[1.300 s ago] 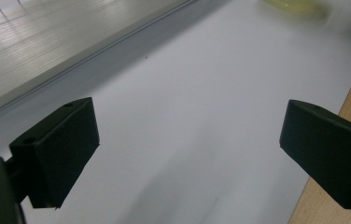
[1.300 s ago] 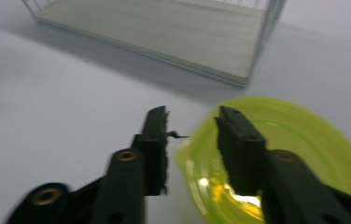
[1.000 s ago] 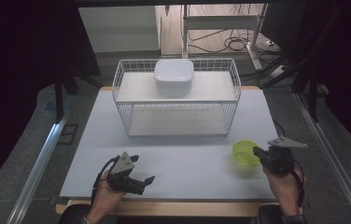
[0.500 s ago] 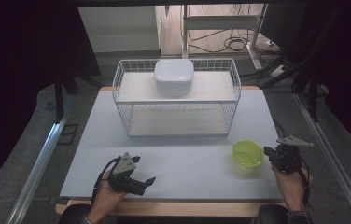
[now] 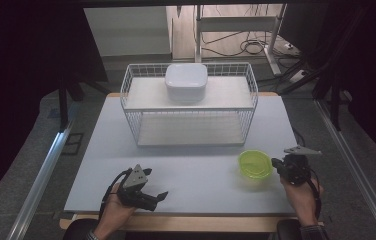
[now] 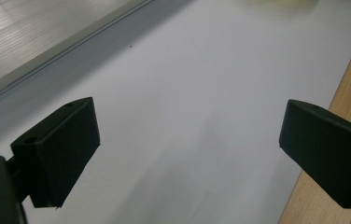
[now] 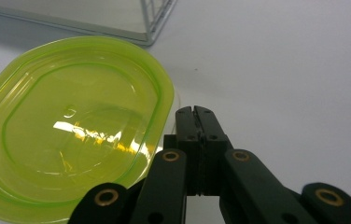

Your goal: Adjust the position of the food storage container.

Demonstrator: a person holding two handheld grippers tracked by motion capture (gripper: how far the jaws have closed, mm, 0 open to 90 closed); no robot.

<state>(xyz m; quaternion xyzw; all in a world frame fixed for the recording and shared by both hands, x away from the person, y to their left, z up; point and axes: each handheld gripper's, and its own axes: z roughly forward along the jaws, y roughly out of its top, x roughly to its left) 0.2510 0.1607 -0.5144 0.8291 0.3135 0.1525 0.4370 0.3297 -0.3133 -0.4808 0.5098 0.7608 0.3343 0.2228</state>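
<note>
From the high view, a translucent green bowl (image 5: 255, 164) is seen empty on the matte white worktop (image 5: 186, 165), before a wire basket (image 5: 190, 107) carrying a glossy white box (image 5: 186, 82). In the left gripper view, the left hand-held gripper (image 6: 187, 149) is spread wide, empty. In the right gripper view, the right hand-held gripper (image 7: 195, 114) is clenched on nothing, just beside the bowl's rounded rim.

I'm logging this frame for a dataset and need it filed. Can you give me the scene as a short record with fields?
surface: pale table
rack: white wire shelf rack at the far middle of the table
on rack: white lidded box on the top shelf
near item: green translucent container, empty, upright, at the near right
left gripper: jaws open, nothing between them, near left of the table
right gripper: jaws shut, empty, just beside the green container's rim
</note>
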